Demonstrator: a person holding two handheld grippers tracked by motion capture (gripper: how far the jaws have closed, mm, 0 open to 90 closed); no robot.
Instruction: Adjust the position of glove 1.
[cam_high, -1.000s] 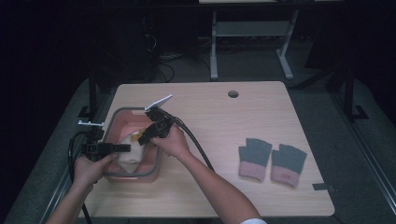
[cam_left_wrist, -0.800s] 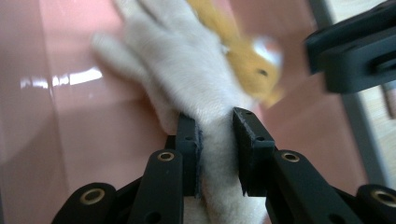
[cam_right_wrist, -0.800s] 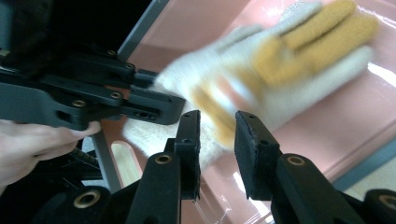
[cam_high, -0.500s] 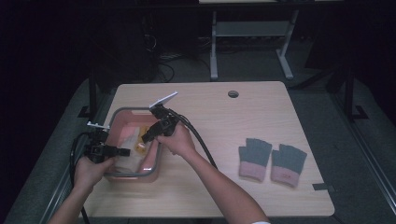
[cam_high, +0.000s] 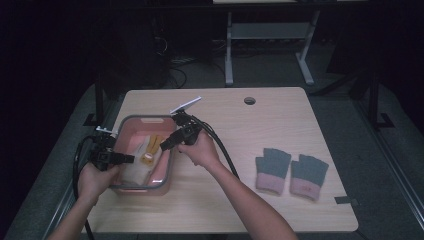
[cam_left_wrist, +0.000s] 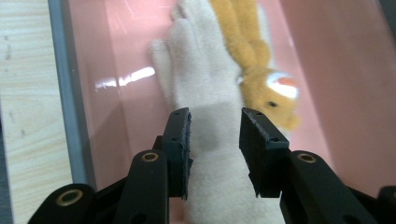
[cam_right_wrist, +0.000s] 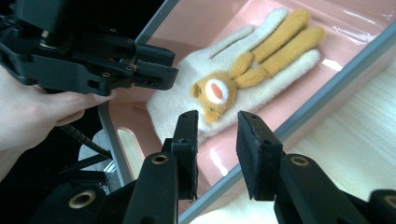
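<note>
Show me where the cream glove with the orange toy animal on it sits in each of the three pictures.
High view: the cream glove lies in the pink bin at the table's left, between the two grippers.
Left gripper view: centre, running up from between the black jaws, the orange animal on its right.
Right gripper view: upper middle, beyond the jaws, fingers towards the top right.
Shared landmark: the bin's grey rim.

the high view looks forward and down from above the person's side, taking in the whole counter (cam_high: 260, 130) from afar. each gripper view rides close behind its own black fingers (cam_left_wrist: 180, 140), aimed into the pink bin (cam_right_wrist: 299, 116). all three share the cream glove (cam_high: 135, 170) inside it.
</note>
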